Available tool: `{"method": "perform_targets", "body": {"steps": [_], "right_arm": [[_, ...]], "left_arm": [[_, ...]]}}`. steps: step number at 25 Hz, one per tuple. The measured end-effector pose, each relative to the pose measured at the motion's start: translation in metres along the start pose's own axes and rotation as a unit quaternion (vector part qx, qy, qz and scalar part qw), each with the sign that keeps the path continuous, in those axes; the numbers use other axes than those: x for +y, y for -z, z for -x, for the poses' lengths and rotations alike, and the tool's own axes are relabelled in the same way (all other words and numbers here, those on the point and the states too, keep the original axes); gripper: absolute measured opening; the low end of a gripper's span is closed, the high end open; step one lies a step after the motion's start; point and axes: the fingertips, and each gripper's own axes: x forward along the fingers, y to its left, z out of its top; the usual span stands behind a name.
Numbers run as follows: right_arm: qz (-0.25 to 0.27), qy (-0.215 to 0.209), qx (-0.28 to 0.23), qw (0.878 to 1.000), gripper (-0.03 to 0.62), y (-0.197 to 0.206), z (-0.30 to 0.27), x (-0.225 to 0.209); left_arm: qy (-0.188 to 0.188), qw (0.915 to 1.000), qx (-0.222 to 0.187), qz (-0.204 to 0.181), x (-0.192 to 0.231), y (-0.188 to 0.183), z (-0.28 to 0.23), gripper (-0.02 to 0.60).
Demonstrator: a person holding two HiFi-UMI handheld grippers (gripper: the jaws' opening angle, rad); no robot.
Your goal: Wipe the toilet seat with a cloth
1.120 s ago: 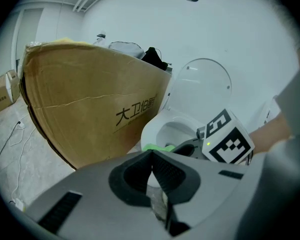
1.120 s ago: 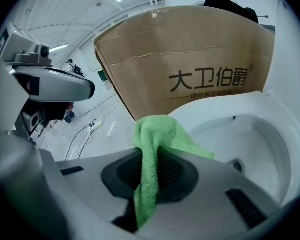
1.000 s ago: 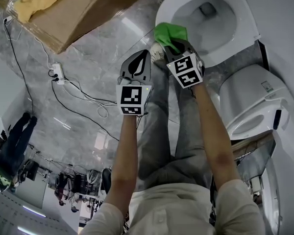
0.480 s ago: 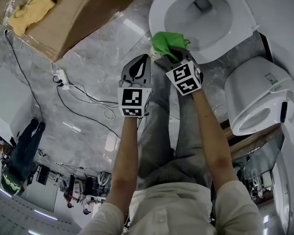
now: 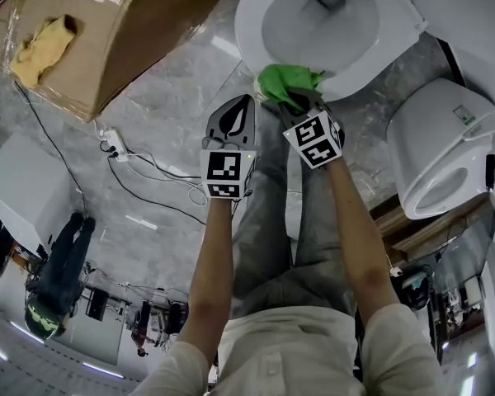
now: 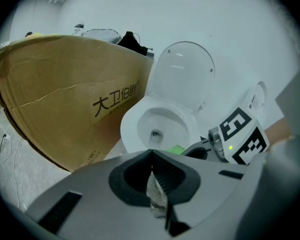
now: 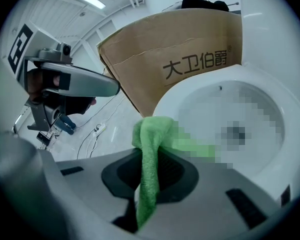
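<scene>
The white toilet seat (image 5: 256, 52) rings the bowl at the top of the head view. My right gripper (image 5: 297, 99) is shut on a green cloth (image 5: 285, 83), which lies bunched on the seat's near front rim. In the right gripper view the green cloth (image 7: 149, 149) hangs out of the gripper (image 7: 149, 160) against the seat (image 7: 176, 98). My left gripper (image 5: 244, 101) hovers over the floor just left of it, shut and empty. Its own view shows the left gripper (image 6: 151, 155), the seat (image 6: 132, 126), the raised lid (image 6: 184, 74) and a bit of cloth (image 6: 176, 149).
A large cardboard box (image 5: 124, 31) stands left of the toilet with a yellow cloth (image 5: 40, 46) on top. A second white toilet (image 5: 445, 147) stands at the right. A power strip with cables (image 5: 114, 145) lies on the marble floor. My legs stand below the grippers.
The right gripper has slid the green cloth along the seat's rim, from its left side round to the near front edge. The left gripper kept its place beside it.
</scene>
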Motion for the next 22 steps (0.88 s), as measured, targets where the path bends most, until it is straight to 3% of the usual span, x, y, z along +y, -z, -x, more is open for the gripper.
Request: {"method": "perform_targets", "body": {"steps": [22], "right_arm": [[-0.102, 0.049, -0.032, 0.993, 0.044, 0.045, 0.043, -0.042]], "left_arm": [[0.079, 0.9926, 0.04, -0.084, -0.065, -0.01, -0.029, 0.012]]}}
